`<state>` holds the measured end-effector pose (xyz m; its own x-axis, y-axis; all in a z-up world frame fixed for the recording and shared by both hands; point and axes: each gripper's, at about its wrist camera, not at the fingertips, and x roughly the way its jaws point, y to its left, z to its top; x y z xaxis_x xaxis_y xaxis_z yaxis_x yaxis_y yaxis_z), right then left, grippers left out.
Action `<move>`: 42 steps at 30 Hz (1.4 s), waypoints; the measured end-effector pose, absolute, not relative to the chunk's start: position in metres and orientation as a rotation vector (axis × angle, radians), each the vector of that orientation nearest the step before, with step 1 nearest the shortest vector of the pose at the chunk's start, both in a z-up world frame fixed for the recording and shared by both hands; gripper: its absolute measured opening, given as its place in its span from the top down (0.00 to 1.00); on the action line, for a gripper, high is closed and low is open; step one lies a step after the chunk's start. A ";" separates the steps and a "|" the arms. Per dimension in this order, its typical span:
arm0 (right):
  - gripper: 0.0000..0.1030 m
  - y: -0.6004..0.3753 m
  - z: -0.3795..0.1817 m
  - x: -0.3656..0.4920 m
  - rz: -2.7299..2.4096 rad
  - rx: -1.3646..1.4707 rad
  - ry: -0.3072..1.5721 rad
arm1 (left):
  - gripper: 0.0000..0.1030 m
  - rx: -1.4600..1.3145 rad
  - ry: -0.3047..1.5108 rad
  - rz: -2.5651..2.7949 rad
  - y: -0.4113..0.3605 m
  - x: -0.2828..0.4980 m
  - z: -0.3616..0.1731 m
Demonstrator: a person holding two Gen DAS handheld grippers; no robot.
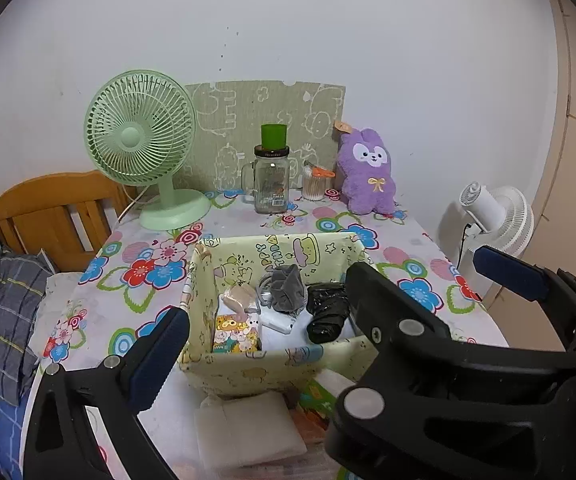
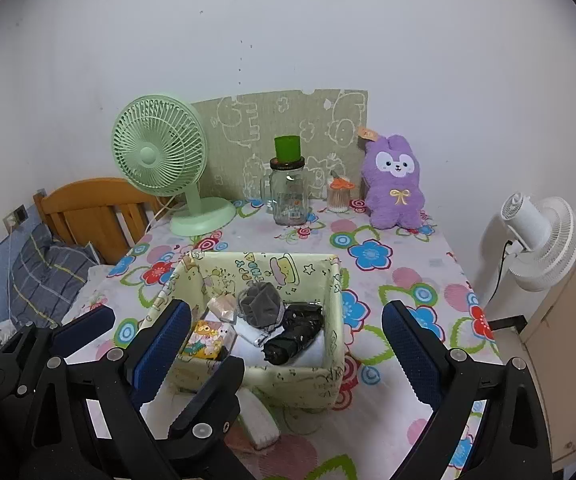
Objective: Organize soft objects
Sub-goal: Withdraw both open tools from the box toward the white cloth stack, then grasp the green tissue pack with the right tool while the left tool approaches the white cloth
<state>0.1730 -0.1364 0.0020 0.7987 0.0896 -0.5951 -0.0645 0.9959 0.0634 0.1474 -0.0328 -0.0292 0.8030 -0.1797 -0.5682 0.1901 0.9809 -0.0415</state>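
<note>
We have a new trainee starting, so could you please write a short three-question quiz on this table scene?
1. True or false: the purple plush rabbit lies inside the fabric box.
2. What stands between the green fan and the rabbit: A. glass jar, B. kettle, C. lamp?
3. Are the right tongs gripping anything?

Key: 1. False, it stands on the table. 2. A. 3. No, open and empty.
</note>
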 end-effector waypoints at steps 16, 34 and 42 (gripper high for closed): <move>0.05 -0.134 0.007 0.128 0.085 0.030 0.597 | 0.00 0.016 0.530 -0.205 -0.030 0.104 -0.030; 0.05 -0.128 -0.012 0.091 0.080 0.006 0.562 | 0.00 0.021 0.496 -0.209 -0.027 0.073 -0.052; 0.05 -0.129 -0.025 0.083 0.066 0.003 0.573 | 0.00 0.006 0.525 -0.220 -0.027 0.069 -0.067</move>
